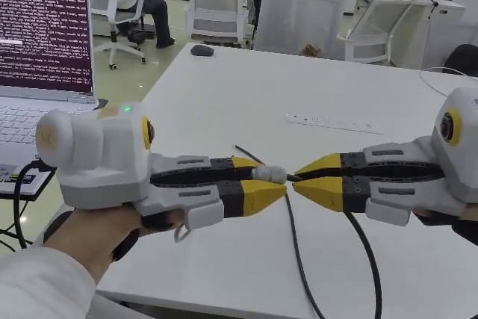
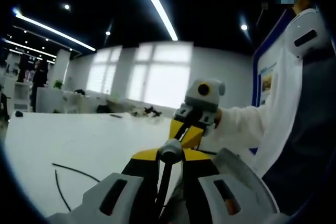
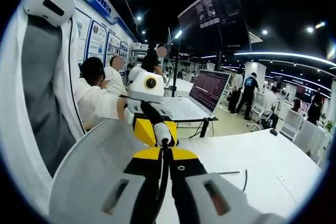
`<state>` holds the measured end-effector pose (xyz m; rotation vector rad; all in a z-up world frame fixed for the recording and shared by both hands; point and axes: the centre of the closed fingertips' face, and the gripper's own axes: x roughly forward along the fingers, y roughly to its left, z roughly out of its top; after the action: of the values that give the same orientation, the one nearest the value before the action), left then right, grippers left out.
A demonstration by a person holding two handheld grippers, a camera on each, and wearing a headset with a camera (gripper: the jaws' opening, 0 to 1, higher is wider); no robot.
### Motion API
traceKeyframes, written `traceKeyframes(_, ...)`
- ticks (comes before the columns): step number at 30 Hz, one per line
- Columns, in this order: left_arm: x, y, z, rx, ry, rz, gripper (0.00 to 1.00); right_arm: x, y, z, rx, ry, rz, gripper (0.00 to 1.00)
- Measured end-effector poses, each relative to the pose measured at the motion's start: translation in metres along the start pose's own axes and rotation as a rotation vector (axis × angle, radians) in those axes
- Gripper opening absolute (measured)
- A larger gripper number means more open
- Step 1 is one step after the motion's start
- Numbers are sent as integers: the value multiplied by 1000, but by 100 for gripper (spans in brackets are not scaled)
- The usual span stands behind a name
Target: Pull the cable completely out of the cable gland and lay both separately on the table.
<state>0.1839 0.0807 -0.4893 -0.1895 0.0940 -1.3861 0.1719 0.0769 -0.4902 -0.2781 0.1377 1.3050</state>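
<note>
1. Underneath, the white surface; at its left edge, an open laptop.
2. From the left, the left tool, clamped on the grey cable gland and held above the surface.
3. From the right, the right tool, pressed together on the black cable, tip to tip with the left tool.
4. Cable seated in the gland, trailing down towards the surface.

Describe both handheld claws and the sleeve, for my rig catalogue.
The left claw and right claw match: yellow wedge-shaped tips, black middle sections, pale grey moulded bodies. A white sleeve covers the arm behind the left one.
</note>
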Motion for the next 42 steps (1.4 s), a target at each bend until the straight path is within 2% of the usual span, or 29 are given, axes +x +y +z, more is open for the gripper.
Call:
traceKeyframes(5, 0, 0, 0, 6, 3, -3, 16, -1, 1, 0, 3, -12, -1, 5)
traceKeyframes(11, 0, 0, -2, 20, 13, 6, 16, -4, -1, -6, 6, -2, -6, 5)
traceKeyframes(12, -1, 1, 0, 17, 4, 9, 16, -6, -3, -11, -1, 17, -14, 4)
traceKeyframes(25, 0, 3, -3, 15, 19, 17, 16, -30, -13, -36, 47, 40, -74, 4)
traceKeyframes(42, -1, 5, 0, -2, 5, 22, 16, -54, -28, -74, 111, 121, -162, 5)
